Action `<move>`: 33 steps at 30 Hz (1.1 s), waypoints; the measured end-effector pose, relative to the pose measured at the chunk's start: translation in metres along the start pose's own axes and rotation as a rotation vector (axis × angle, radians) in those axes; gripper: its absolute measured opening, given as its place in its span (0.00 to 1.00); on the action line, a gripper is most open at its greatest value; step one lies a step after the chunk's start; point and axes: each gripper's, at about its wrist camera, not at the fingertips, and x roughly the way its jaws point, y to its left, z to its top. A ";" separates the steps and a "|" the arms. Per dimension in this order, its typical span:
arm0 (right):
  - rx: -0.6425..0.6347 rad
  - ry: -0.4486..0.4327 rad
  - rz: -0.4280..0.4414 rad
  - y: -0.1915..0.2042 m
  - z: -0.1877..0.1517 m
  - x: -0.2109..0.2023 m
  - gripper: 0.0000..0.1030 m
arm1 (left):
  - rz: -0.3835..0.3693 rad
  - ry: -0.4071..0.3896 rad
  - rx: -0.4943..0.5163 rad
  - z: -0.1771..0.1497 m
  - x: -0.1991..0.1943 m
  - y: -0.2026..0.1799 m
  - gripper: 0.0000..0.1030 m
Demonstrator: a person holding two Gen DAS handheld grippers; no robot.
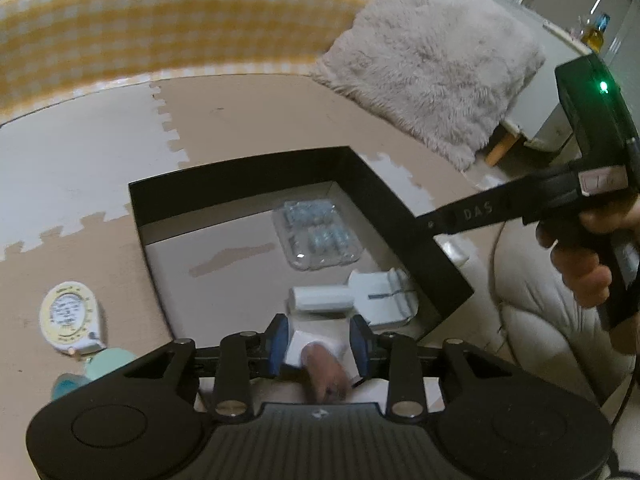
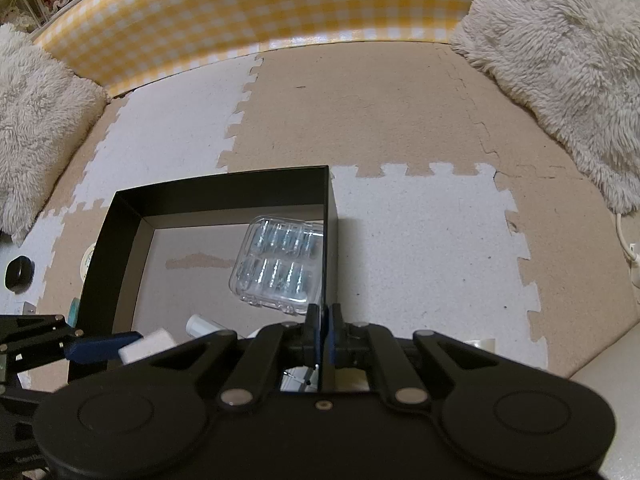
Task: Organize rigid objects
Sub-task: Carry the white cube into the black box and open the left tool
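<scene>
While your left tongs [image 1: 319, 344] hang over the near edge of the black box [image 1: 384, 184], their blue pads are clamped on a small white box with a picture on its face [image 1: 316, 354], held just above the box floor. Your right tongs [image 2: 325, 334] are pinched together on the right wall of the black box [image 2: 329, 240], gripping its thin edge. Inside, a clear plastic case of small blue items [image 2: 278, 266] lies flat toward the far right corner, close to that gripped wall. Nearer you, a white cylinder [image 1: 322, 298] lies on its side, touching a white flat packet [image 1: 384, 300] at its right, both by the near right corner. Outside the box on the puzzle-mat floor [image 2: 420, 120], a round yellow-and-white tape measure [image 1: 70, 316] sits to the left, with a mint-green object [image 1: 108, 362] just beside it. A grey fluffy cushion [image 1: 432, 64] rests beyond the box against the yellow checked wall [image 1: 160, 24].
</scene>
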 end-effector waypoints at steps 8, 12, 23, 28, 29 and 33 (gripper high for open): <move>0.000 0.001 0.001 0.000 0.000 0.000 0.05 | 0.019 0.031 0.050 -0.002 -0.016 -0.006 0.43; 0.000 0.001 0.001 0.001 0.000 0.000 0.05 | 0.020 0.039 0.049 -0.003 -0.021 -0.007 0.46; 0.001 0.001 0.001 0.001 0.000 0.000 0.05 | 0.037 0.020 0.013 -0.002 -0.031 -0.006 0.67; -0.001 0.001 0.001 0.001 0.000 0.000 0.05 | 0.044 0.005 0.001 -0.001 -0.037 -0.006 0.87; -0.001 0.000 0.000 0.001 0.000 0.000 0.05 | 0.046 0.003 -0.003 -0.001 -0.038 -0.007 0.89; -0.003 -0.001 -0.002 0.002 -0.001 -0.001 0.05 | 0.060 -0.009 -0.017 -0.001 -0.041 -0.005 0.98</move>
